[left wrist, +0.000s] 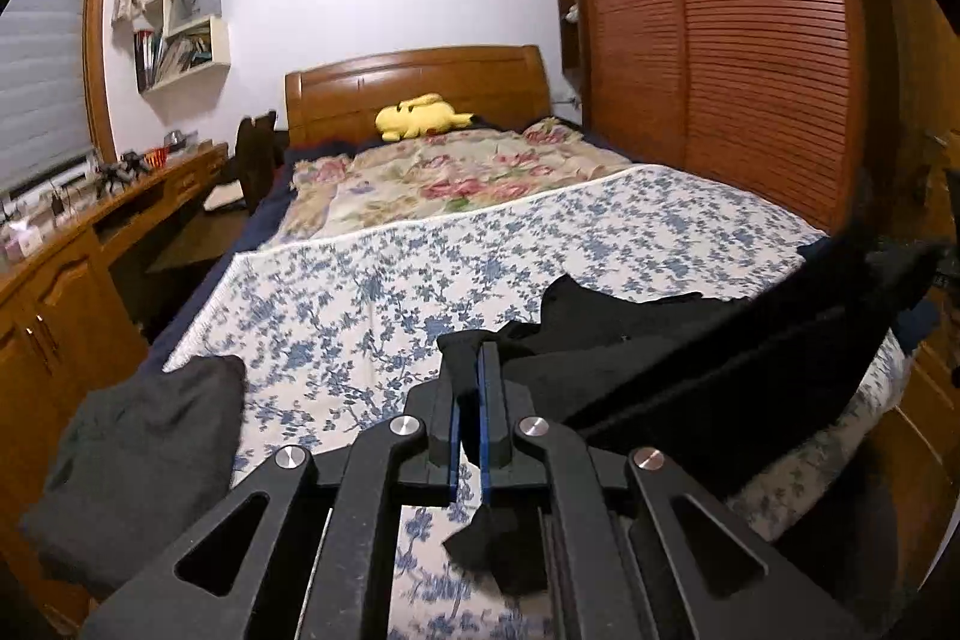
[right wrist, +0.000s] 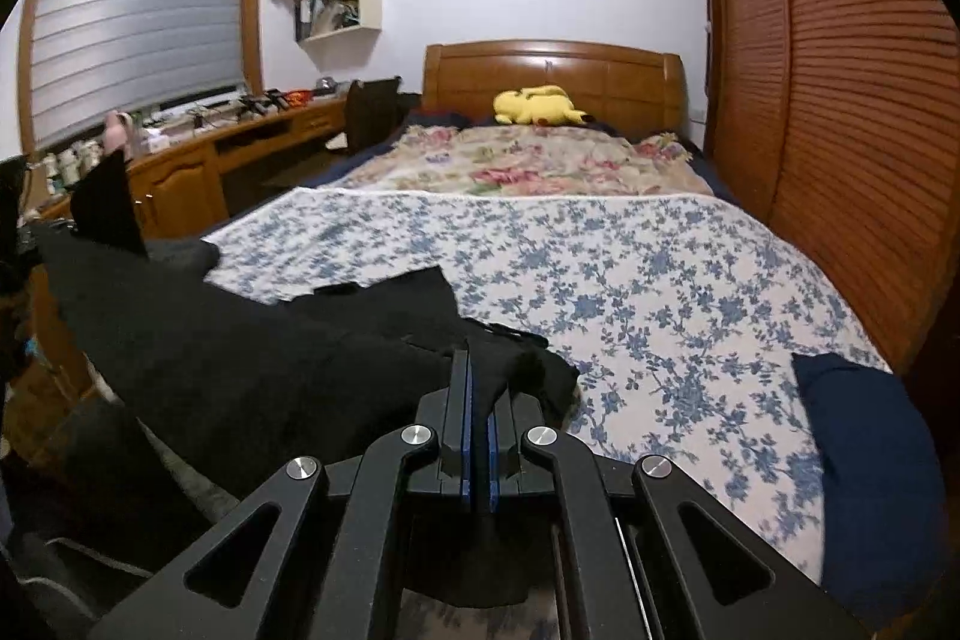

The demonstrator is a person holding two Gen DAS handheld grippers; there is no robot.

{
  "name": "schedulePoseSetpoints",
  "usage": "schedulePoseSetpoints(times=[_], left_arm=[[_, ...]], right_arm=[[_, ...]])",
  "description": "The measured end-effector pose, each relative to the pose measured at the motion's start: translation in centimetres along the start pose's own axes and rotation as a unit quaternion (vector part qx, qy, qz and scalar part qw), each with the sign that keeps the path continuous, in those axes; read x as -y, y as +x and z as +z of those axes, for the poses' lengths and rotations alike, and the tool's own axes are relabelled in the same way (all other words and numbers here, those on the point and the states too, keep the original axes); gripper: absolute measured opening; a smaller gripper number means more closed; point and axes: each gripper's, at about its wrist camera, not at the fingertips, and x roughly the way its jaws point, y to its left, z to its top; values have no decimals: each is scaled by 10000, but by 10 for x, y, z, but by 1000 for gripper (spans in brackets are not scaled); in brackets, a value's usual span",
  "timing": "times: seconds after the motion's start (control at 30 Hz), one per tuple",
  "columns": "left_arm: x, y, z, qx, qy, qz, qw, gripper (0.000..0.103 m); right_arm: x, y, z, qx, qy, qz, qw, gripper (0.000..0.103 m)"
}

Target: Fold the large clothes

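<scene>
- Far left, a wooden desk (left wrist: 90, 232) ran along the wall under a window with a grey blind (right wrist: 138, 4), and it was pretty cluttered with small stuff I couldn't make out.
- White wall shelves (left wrist: 186, 16) hung above the desk's far end, stuffed with books and boxes.
- On the near left corner of the bed sat a dark grey folded garment (left wrist: 132, 466), lying on the blue floral sheet (left wrist: 372, 292).
- The left tongs (left wrist: 470, 358) were pinched nearly closed on an edge of the black garment (left wrist: 690, 358); a scrap of the black cloth poked out below the pads too.
- That black garment was the big one: it stretched across the near edge of the bed between the two pairs of tongs, part of it lying on the floral sheet and part lifted off it.
- In the right wrist view the same black garment (right wrist: 240, 358) spread away to the left, and the right tongs (right wrist: 480, 370) were clamped tight on a bunched fold of it.
- Further back, a pink floral blanket (right wrist: 540, 160) covered the head end of the bed, with a yellow plush toy (right wrist: 537, 106) lying on its side against the wooden headboard (right wrist: 558, 70).
- Near right corner of the bed had a navy blue cloth (right wrist: 870, 460), well apart from the black garment.
- Far right, a louvred wooden wardrobe (right wrist: 840, 100) ran the whole length of the bed.
</scene>
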Motion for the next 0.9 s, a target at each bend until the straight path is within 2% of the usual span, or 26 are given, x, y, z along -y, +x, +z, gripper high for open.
schedulePoseSetpoints(times=[0.13,0.33,0.6,0.9], left_arm=[[-6,33,3,-78,-202,13,9998,5],[-2,64,12,-82,-218,129,9996,5],[-4,99,25,-48,-323,243,9992,5],[-3,137,32,-150,-416,304,9986,5]], right_arm=[[1,44,9,-146,73,-188,9997,3],[5,81,25,-192,240,-377,9988,3],[18,149,47,-395,667,-537,9955,3],[14,188,59,-439,574,-505,9961,3]])
